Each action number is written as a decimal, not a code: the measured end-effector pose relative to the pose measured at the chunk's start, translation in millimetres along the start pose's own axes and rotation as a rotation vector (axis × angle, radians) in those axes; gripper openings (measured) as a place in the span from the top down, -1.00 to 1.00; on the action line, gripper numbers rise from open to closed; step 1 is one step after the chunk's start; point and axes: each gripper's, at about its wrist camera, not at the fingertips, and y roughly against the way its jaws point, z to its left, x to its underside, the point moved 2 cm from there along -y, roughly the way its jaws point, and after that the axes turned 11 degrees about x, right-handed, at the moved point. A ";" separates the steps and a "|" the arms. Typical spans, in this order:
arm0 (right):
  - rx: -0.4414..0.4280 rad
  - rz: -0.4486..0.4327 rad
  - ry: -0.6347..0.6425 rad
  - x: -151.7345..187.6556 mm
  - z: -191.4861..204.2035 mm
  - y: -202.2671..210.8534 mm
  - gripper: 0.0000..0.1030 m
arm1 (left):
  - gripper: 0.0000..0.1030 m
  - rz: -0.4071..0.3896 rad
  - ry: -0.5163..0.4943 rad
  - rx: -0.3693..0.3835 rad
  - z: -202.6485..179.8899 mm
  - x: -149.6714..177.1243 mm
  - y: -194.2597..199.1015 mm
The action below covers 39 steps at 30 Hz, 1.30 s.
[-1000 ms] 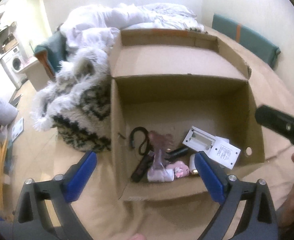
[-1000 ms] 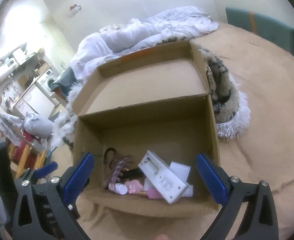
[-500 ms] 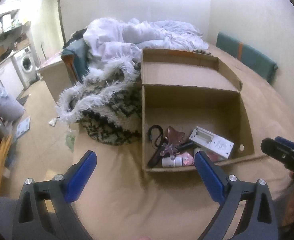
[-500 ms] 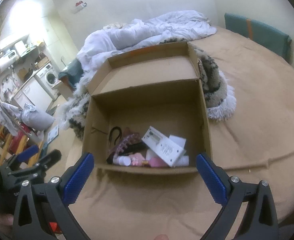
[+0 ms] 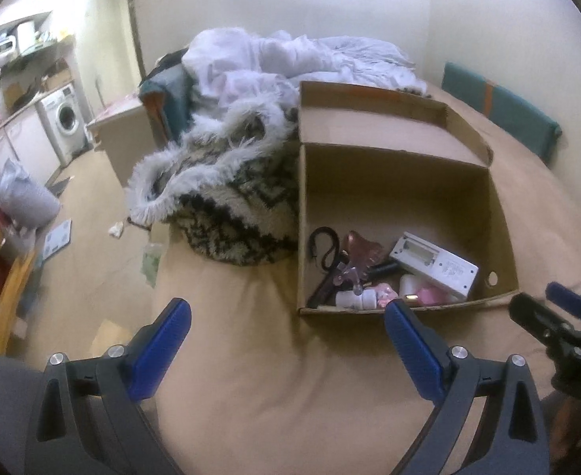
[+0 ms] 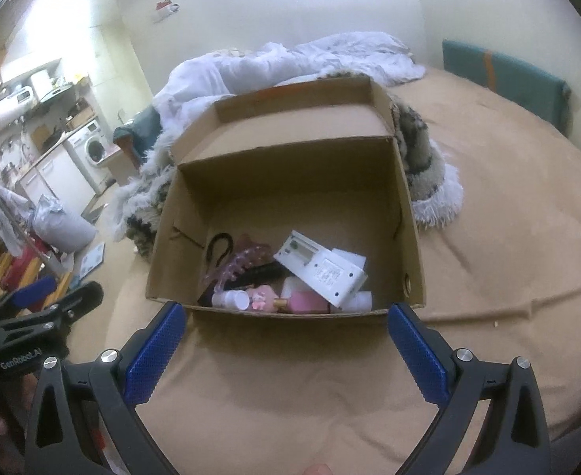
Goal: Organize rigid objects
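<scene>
An open cardboard box (image 5: 496, 213) (image 6: 282, 166) sits on the tan bed cover. Inside lie a white device (image 5: 434, 263) (image 6: 320, 267), a pink hair claw (image 5: 359, 253) (image 6: 243, 261), a black cord loop (image 5: 322, 243) (image 6: 217, 247), a small white bottle (image 5: 355, 299) (image 6: 231, 299) and pink items (image 6: 306, 301). My left gripper (image 5: 288, 330) is open and empty, short of the box's near left corner. My right gripper (image 6: 286, 334) is open and empty, just before the box's near wall. Each gripper shows at the edge of the other's view.
A shaggy black-and-white rug (image 5: 231, 182) (image 6: 424, 158) lies against the box's left side. White bedding (image 5: 290, 59) is piled behind. A teal cushion (image 5: 500, 111) stands by the wall. The bed's left edge (image 5: 159, 261) drops to a cluttered floor.
Both grippers have pulled back from the box, which now looks smaller and farther. The left view has swung left, so the box sits to the right. Both stay open.
</scene>
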 end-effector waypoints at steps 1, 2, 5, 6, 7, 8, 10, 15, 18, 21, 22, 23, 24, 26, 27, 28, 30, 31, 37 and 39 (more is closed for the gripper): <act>0.007 0.003 0.001 0.6 0.0 -1.0 -1.00 | -0.90 -0.001 0.007 0.000 2.0 0.2 -0.2; 0.014 0.002 0.005 0.8 -0.3 -1.1 -1.00 | -0.90 -0.001 0.010 0.000 3.2 0.4 -0.5; 0.021 -0.009 0.011 0.8 -0.6 1.6 -1.00 | -0.90 0.006 0.015 0.005 3.2 0.9 -2.1; 0.021 -0.007 0.010 0.9 -0.7 1.4 -1.00 | -0.90 0.009 0.016 0.008 2.4 1.1 -2.5; 0.022 -0.006 0.011 0.8 -0.6 1.2 -1.00 | -0.90 0.011 0.012 0.011 1.3 1.3 -2.9; 0.025 -0.004 0.010 0.7 -0.5 1.4 -1.00 | -0.90 0.013 0.005 0.012 -0.1 1.4 -3.1; 0.025 -0.005 0.010 0.3 -0.3 1.7 -1.00 | -0.90 0.012 -0.012 0.013 -3.4 2.2 -2.8; 0.027 -0.005 0.010 0.6 -0.2 2.2 -1.00 | -0.90 0.006 -0.016 0.018 -4.9 2.9 -1.0; 0.028 -0.002 0.010 0.1 -0.7 1.9 -1.00 | -0.90 0.002 -0.016 0.019 -4.7 2.7 -0.6; 0.029 -0.002 0.011 0.2 -0.7 1.6 -1.00 | -0.90 0.004 -0.021 0.011 -5.8 2.8 -0.9; 0.028 -0.001 0.010 0.4 -0.6 1.5 -1.00 | -0.90 0.004 -0.027 0.007 -6.2 2.9 -0.8; 0.028 -0.002 0.010 0.2 -0.8 2.1 -1.00 | -0.90 0.004 -0.030 0.009 -6.4 3.0 -0.6; 0.029 -0.002 0.010 0.4 -0.5 1.9 -1.00 | -0.90 0.004 -0.029 0.013 -6.1 2.7 0.0; 0.029 -0.003 0.010 0.3 -0.8 2.1 -1.00 | -0.90 0.003 -0.031 0.018 -6.0 3.1 0.6; 0.029 -0.003 0.009 0.3 -0.9 2.2 -1.00 | -0.90 0.004 -0.031 0.016 -6.1 3.0 0.4; 0.029 -0.002 0.009 0.2 -0.7 1.9 -1.00 | -0.90 0.004 -0.031 0.016 -6.1 3.0 0.5; 0.029 -0.002 0.010 0.2 -0.7 1.7 -1.00 | -0.90 0.003 -0.030 0.017 -5.8 2.8 1.2; 0.029 -0.002 0.010 0.2 -0.7 1.3 -1.00 | -0.90 0.003 -0.030 0.017 -6.1 2.9 0.5; 0.029 -0.002 0.011 0.2 -0.7 1.3 -1.00 | -0.90 0.007 -0.032 0.019 -6.3 3.5 0.7; 0.029 -0.002 0.011 0.1 -0.8 1.6 -1.00 | -0.90 0.007 -0.031 0.020 -6.3 3.5 0.5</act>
